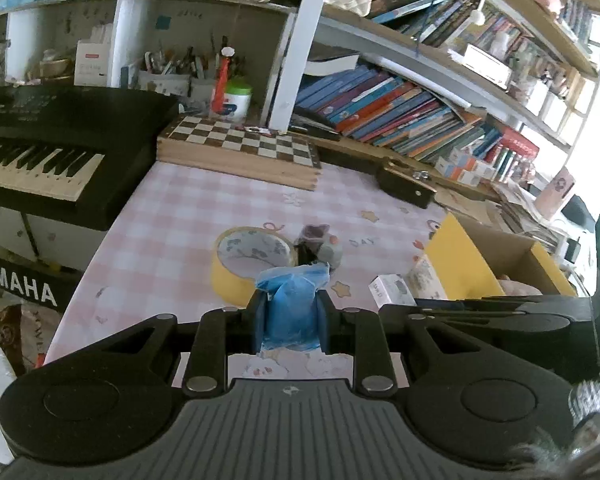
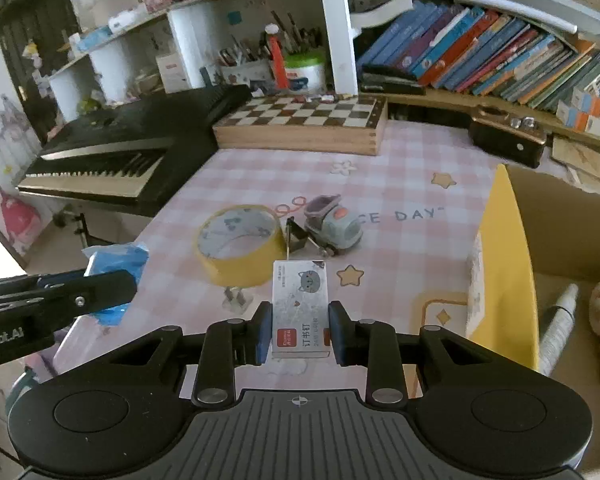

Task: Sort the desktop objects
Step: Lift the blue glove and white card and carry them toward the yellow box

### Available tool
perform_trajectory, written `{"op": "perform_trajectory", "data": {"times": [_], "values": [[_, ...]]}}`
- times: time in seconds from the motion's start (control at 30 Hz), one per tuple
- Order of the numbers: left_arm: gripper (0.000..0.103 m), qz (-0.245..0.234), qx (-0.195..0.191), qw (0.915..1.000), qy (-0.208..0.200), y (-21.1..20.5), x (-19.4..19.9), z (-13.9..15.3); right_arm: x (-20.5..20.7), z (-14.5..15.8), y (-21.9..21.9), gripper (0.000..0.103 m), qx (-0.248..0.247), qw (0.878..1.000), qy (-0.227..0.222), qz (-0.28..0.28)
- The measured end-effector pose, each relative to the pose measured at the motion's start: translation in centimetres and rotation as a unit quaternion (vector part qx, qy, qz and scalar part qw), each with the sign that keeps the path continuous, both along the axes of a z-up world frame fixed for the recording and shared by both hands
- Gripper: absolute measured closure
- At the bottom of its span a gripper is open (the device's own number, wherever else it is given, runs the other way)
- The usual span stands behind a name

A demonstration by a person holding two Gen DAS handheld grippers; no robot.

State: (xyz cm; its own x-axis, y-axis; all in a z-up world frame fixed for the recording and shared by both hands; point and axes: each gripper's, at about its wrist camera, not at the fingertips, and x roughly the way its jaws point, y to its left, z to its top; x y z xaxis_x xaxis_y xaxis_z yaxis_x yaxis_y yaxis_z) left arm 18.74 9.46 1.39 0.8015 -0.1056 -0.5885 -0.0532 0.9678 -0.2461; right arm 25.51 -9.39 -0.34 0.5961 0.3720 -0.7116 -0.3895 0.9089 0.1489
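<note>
In the left wrist view, my left gripper (image 1: 290,300) is shut on a crumpled blue plastic packet (image 1: 292,284), which it holds above the pink checked table (image 1: 172,216). In the right wrist view, my right gripper (image 2: 300,320) is shut on a white staple box (image 2: 300,296) with a cat picture, lifted off the table. From that same view the left gripper (image 2: 112,284) and its blue packet (image 2: 116,256) show at the left. A yellow tape roll (image 2: 238,244), a black binder clip (image 2: 298,236) and a grey toy truck (image 2: 334,224) lie mid-table.
An open cardboard box with a yellow flap (image 2: 508,248) stands at the right, with a plush toy and a tube inside. A wooden chessboard (image 2: 304,120) and a black keyboard (image 2: 112,156) lie behind and to the left. A white plug (image 2: 236,298) lies near the tape. Bookshelves line the back.
</note>
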Motion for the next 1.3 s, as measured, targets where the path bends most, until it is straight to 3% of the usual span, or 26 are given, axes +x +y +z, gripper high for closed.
{"op": "perform_trajectory", "data": {"times": [0.43, 0.87, 1.13, 1.3], "values": [[0.08, -0.028, -0.005, 0.9994, -0.019, -1.4, -7.2, 0.9, -7.9, 0.6, -1.6, 0.073, 0.016, 1.0, 0.001, -0.019], [0.081, -0.07, -0.01, 0.9974, -0.014, -3.0, -15.9, 0.8, -17.4, 0.0, -3.5, 0.073, 0.033, 0.996, 0.015, -0.078], [0.081, -0.126, -0.003, 0.9919, -0.01, -5.7, -17.1, 0.6, -20.6, -0.4, -7.0, 0.073, 0.049, 0.987, 0.029, -0.147], [0.081, -0.176, -0.006, 0.9843, -0.001, -8.4, -17.0, 0.1, -22.5, -0.6, -9.2, 0.073, 0.05, 0.98, 0.032, -0.189]]}}
